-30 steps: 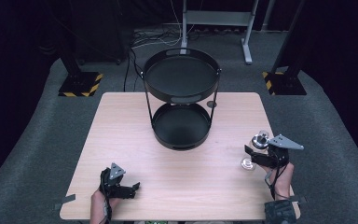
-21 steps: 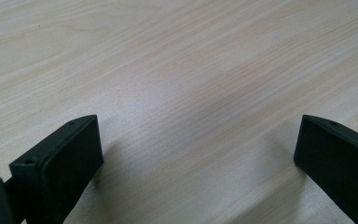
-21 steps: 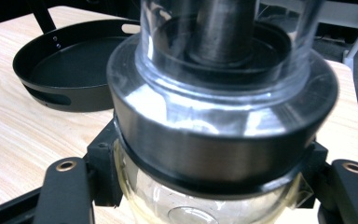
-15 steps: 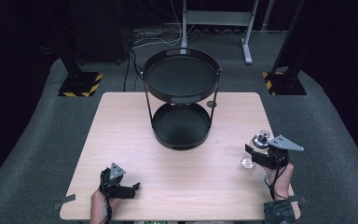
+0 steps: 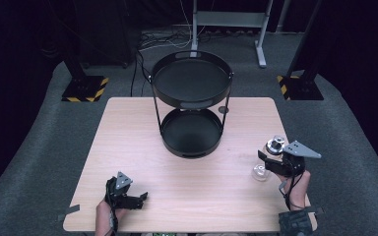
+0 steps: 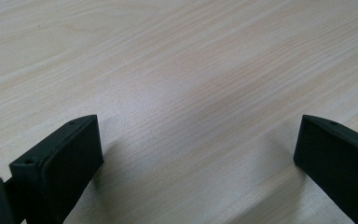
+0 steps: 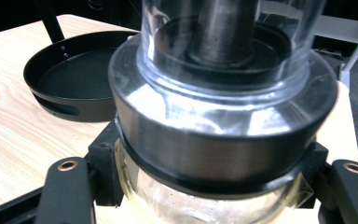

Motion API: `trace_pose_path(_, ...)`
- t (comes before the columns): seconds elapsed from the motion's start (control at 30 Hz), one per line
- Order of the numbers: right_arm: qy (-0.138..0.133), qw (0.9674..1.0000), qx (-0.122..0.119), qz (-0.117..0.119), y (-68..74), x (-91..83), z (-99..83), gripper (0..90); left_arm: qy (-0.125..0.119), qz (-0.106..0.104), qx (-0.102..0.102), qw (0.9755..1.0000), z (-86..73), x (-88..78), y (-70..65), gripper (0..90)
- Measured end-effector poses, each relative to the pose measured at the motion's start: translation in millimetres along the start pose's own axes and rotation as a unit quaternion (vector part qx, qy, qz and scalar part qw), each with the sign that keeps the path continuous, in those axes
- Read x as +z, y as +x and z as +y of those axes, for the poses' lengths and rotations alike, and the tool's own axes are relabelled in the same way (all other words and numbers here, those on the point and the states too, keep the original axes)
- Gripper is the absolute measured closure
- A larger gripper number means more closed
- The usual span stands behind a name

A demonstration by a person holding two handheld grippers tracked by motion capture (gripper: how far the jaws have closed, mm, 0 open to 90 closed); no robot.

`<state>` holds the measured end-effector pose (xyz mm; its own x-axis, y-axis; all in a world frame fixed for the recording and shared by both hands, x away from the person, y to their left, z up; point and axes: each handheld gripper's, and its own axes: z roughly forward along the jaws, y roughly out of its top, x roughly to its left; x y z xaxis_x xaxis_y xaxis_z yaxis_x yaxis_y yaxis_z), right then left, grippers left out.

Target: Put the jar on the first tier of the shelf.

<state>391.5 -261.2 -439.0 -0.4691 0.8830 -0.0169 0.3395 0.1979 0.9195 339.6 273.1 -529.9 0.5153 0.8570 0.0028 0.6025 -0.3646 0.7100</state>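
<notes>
At table's right edge: clear glass jar with a metal-collared pump top [image 5: 271, 156], upright.
Right gripper [image 5: 268, 164]: jaws clamped on jar's neck.
Left gripper [image 5: 137, 200]: wide open, empty, far side.
Black two-tier round tray [image 5: 192, 110]: 10 o'clock from jar; right hand nearer.

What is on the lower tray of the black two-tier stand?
The lower tray of the stand looks bare in the high view, and its near part is bare in the right gripper view. The upper tray covers its back part, so that area cannot be checked.
</notes>
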Motion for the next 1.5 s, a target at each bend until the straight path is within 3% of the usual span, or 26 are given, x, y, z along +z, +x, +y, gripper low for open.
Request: trace_pose_path(1.5, -0.006, 0.9981, -0.048, 0.039, 35.4, 21.4, 36.9, 30.6, -0.001, 0.002, 0.002, 1.0000, -0.1, -0.3, -0.4, 0.9)
